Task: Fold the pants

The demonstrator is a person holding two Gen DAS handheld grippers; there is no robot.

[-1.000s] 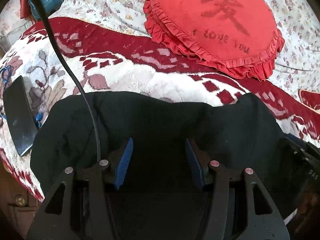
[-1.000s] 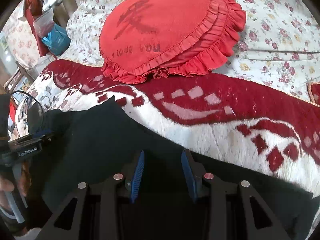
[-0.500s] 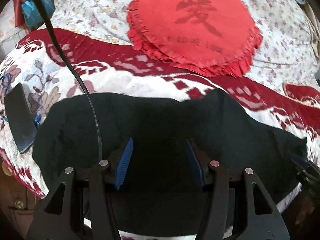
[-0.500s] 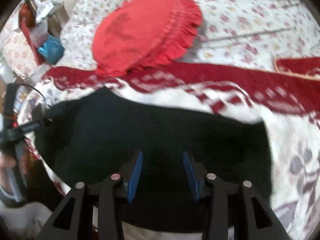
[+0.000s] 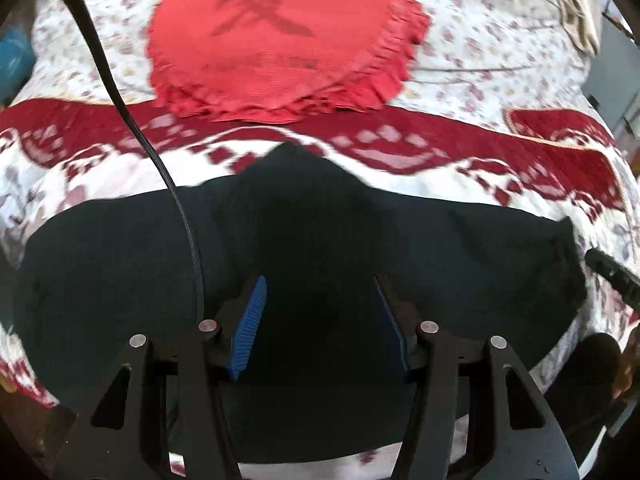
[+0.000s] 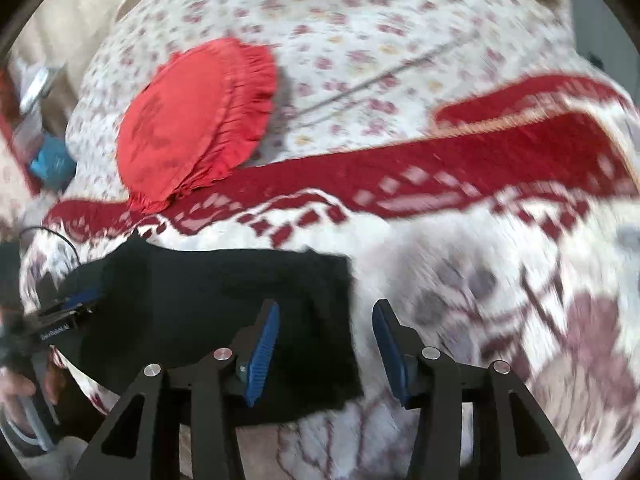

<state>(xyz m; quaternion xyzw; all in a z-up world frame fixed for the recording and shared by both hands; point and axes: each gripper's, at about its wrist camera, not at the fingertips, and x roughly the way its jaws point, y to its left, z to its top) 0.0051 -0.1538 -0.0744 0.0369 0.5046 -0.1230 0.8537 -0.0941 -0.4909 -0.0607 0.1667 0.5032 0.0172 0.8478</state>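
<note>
Pants [image 5: 320,248], black, lie spread flat on a bed under a red-and-white patterned blanket [image 5: 460,172] and a floral sheet [image 6: 360,40]. Farther back rests a red frilled cushion [image 5: 280,40]. Left gripper [image 5: 320,320] and right gripper [image 6: 326,344] hover with fingers apart, holding nothing.

Soft daylight is falling evenly across the bed [image 5: 500,40], casting no hard shadows and no glare. The black pants [image 5: 320,240] are swallowing the light, showing almost no fold detail. Motion blur is smearing the red cushion [image 6: 192,120] and the blanket [image 6: 520,280], worst in the right wrist view. Fisheye distortion is bending both views towards dark corners.
</note>
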